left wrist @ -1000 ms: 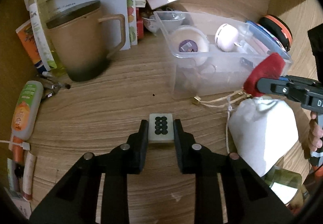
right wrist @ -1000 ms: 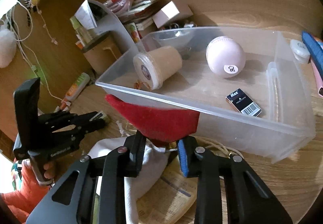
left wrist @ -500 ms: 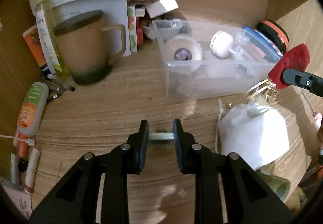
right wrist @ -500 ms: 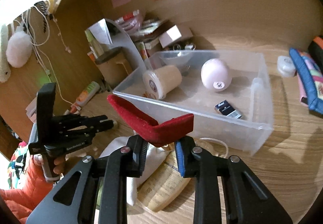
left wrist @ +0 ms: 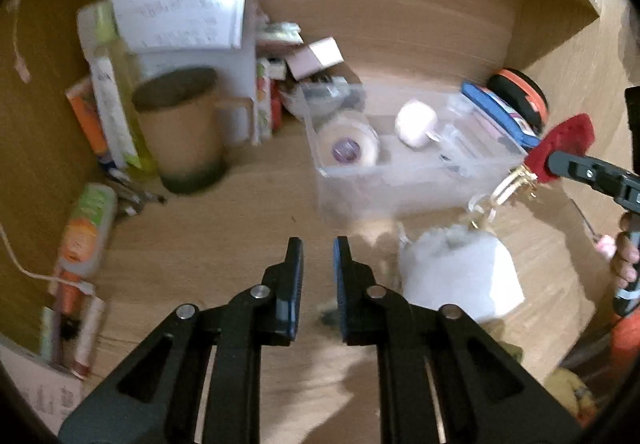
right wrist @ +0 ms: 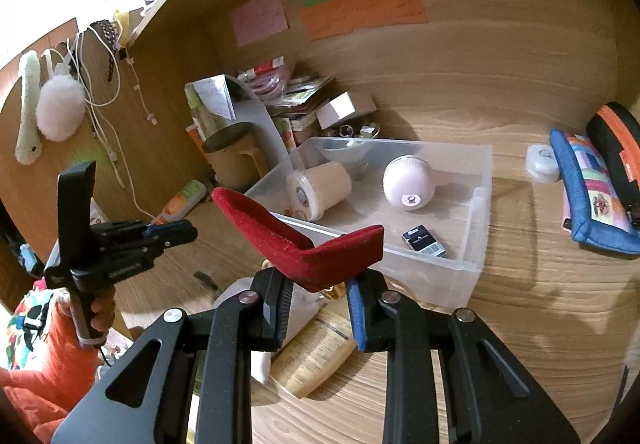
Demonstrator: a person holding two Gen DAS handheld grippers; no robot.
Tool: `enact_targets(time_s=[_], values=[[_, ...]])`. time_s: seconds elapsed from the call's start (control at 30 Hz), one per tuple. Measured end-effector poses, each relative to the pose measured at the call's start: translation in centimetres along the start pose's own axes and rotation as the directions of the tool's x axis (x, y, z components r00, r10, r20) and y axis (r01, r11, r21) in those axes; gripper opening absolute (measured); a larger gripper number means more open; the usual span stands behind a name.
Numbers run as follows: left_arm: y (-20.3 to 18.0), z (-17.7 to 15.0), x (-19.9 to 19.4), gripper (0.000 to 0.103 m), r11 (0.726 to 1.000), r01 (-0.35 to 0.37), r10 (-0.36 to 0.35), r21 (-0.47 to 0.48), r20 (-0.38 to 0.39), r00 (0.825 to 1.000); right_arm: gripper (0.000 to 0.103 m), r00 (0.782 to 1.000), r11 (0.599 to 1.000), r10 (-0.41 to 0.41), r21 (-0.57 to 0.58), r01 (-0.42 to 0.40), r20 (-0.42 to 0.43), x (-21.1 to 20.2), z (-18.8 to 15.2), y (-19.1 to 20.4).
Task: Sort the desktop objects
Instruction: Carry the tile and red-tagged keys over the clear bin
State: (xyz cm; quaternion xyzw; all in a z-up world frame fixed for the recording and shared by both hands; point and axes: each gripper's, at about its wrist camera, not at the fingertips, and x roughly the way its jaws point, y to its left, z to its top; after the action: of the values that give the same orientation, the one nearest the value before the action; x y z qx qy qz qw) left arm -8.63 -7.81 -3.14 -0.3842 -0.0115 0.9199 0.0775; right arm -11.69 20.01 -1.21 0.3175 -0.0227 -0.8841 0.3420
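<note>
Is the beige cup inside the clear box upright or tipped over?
Tipped over: the beige cup lies on its side on the clear box floor, lid facing sideways.

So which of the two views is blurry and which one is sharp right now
Left wrist view: motion-smeared, the brown lidded mug and clear plastic bin soft-edged; only the left gripper looks crisp. Right wrist view: sharp, the red velvet pouch in the right gripper well defined, daylight blown out at the top left; fisheye bending in both.
</note>
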Motion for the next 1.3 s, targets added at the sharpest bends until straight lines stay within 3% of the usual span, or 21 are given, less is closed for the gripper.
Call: enact_targets(time_s=[0.07, 0.2, 0.33, 0.37, 0.5, 0.77, 1.0, 1.3], values=[[-0.5, -0.7, 0.7, 0.017, 1.0, -0.01, 0.011, 0.019, -0.037, 0.999, 0.022, 1.0, 1.0, 0.0, 0.001, 0.0, -0.002, -0.1, -0.1, -0.1], [-1.4, -2.5, 2.2, 0.032, 0.999, -0.01, 0.013, 0.032, -0.088, 0.996, 0.022, 1.0, 1.0, 0.006, 0.003, -0.006, -0.013, 0.0, -0.5, -0.6], [-1.5, -3.4, 3.5, 0.031, 1.0, -0.016, 0.018, 0.02, -0.119, 0.993, 0.022, 1.0, 1.0, 0.011, 0.01, -0.01, -0.02, 0.1, -0.6, -0.9], [-1.5, -3.4, 3.7, 0.024, 1.0, -0.022, 0.024, 0.016, -0.119, 0.993, 0.022, 1.0, 1.0, 0.011, 0.012, -0.01, -0.02, 0.1, -0.6, -0.9], [-1.3, -3.1, 3.2, 0.024, 0.999, -0.042, 0.044, 0.017, -0.088, 0.995, 0.022, 1.0, 1.0, 0.009, 0.007, -0.009, -0.023, 0.2, -0.7, -1.0], [-2.2, 0.2, 0.7, 0.024, 0.998, -0.047, 0.047, 0.035, 0.012, 0.999, 0.022, 1.0, 1.0, -0.002, 0.005, 0.002, 0.014, -0.1, 0.6, -1.7], [-3.3, 4.2, -0.2, 0.024, 0.999, -0.01, 0.007, 0.041, 0.077, 0.997, 0.022, 0.997, 0.999, -0.024, -0.02, 0.026, 0.079, -1.0, 3.3, -2.1], [-5.0, 8.0, 1.4, 0.024, 0.997, 0.034, -0.04, 0.065, 0.092, 0.995, 0.022, 0.993, 0.997, -0.062, -0.043, 0.067, 0.099, 0.3, 5.7, -2.8]])
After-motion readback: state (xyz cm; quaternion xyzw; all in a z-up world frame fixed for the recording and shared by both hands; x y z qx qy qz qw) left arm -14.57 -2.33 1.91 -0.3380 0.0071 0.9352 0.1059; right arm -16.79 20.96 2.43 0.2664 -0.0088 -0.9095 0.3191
